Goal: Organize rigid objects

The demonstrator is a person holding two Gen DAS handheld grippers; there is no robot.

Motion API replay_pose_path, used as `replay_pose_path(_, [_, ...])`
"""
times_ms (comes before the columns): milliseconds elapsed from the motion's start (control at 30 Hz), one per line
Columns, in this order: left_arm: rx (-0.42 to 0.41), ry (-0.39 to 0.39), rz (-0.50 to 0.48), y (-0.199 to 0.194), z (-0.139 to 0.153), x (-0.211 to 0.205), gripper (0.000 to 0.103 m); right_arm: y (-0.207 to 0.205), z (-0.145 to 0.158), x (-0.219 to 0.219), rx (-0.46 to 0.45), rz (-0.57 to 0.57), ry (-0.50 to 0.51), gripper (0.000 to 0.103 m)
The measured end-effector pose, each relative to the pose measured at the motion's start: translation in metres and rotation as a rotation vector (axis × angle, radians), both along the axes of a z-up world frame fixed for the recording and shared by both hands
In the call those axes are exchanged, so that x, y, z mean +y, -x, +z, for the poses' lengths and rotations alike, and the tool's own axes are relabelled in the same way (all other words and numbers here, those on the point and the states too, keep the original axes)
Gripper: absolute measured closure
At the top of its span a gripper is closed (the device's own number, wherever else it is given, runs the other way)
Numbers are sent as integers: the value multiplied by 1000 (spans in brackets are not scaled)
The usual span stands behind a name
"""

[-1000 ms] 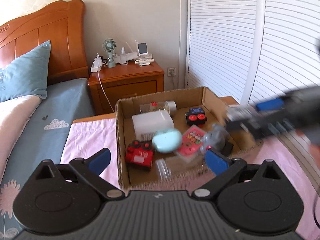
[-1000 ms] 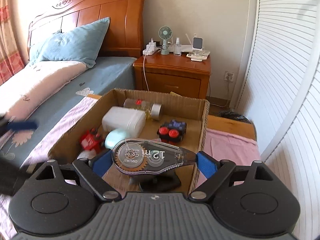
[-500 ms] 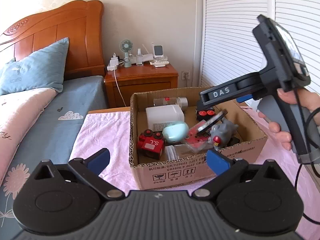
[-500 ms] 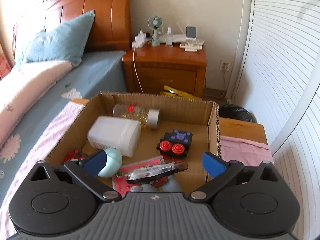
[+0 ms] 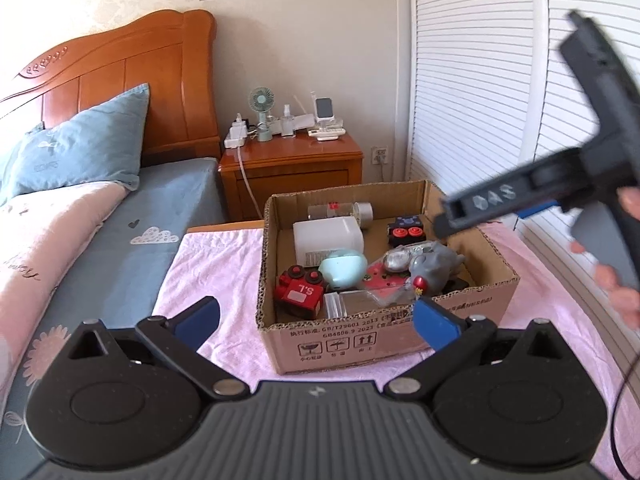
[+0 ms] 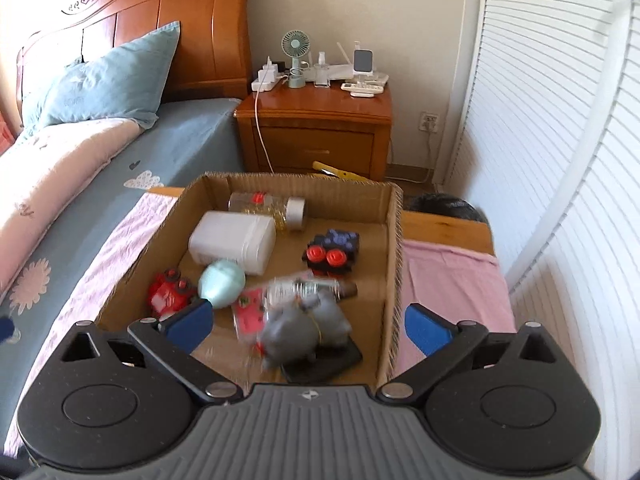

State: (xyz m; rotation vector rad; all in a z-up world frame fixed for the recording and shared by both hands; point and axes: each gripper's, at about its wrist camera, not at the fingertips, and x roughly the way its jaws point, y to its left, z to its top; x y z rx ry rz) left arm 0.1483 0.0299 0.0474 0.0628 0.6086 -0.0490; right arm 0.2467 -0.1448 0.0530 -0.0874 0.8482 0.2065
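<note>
We read "S.L" on the red toy (image 5: 299,294) inside the cardboard box (image 5: 384,336); "DAS" marks the right gripper (image 6: 308,322). Both grippers' fingers spread apart, empty; left gripper (image 5: 316,318).

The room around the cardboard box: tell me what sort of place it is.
A bedroom, most likely: a bed with a wooden headboard and a blue pillow, plus a wooden nightstand beside it carrying a small fan.
</note>
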Motion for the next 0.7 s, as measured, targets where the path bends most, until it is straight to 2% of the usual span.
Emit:
replay_pose_path(267, [26,-27,34,18,5,-5,1,71,1,-7,11,-91,36,0])
replay_pose_path(400, [22,-31,48,28,8,-4,1,98,-7,-14,43,-146,-4,0])
replay_pose_path(500, [23,-35,57,35,12,-3,1,115,-9,-15,46,-169,-35,0])
replay_pose_path(700, [30,-42,85,44,19,-2,1,135,1,-12,3,-175,-31,0])
